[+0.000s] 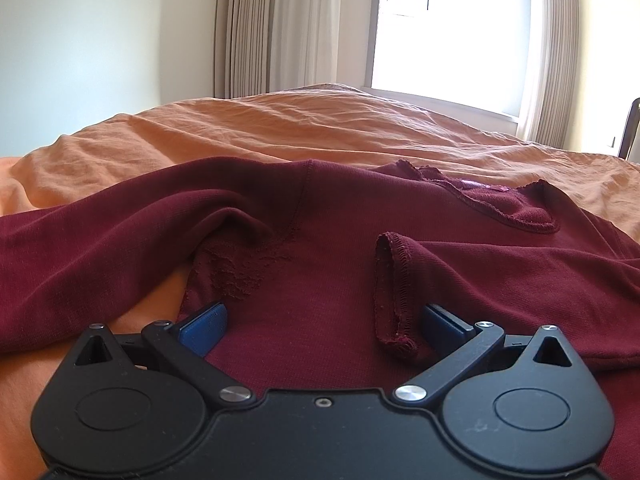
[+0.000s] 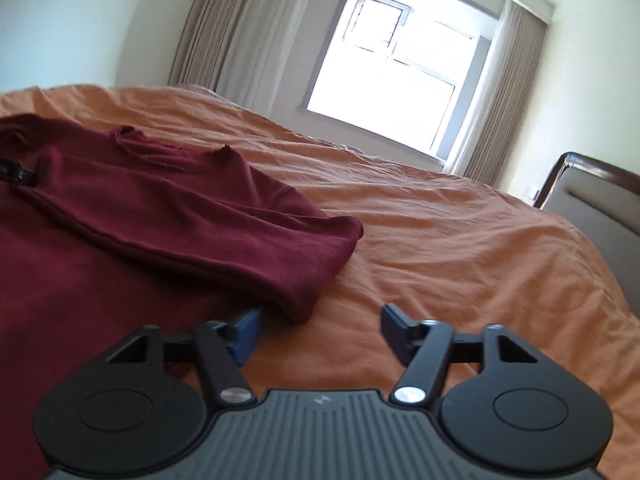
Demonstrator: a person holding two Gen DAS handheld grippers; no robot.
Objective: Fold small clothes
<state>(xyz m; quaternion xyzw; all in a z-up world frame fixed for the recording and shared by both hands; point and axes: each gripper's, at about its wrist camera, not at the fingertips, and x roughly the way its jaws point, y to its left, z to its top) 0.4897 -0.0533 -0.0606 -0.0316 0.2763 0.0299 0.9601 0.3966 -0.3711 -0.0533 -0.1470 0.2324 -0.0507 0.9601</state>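
Orange bedding [image 1: 320,128] is covering a bed under a bright window [image 1: 452,28] flanked by beige curtains [image 1: 280,24]. From the left wrist view, a maroon long-sleeved top [image 1: 320,248] is lying spread across the bedding, its neckline [image 1: 504,204] facing away and one sleeve cuff [image 1: 394,292] folded in over the body. The left tongs [image 1: 324,322] are standing wide open over the fabric, gripping nothing, the cuff lying just inside the right blue pad.

From the right wrist view, the top [image 2: 120,216] is lying at left, a folded sleeve [image 2: 256,240] resting across it. The right tongs [image 2: 320,330] are standing open and empty over the orange bedding [image 2: 460,248], just beside the sleeve's fold. A headboard [image 2: 592,196] is showing at far right.
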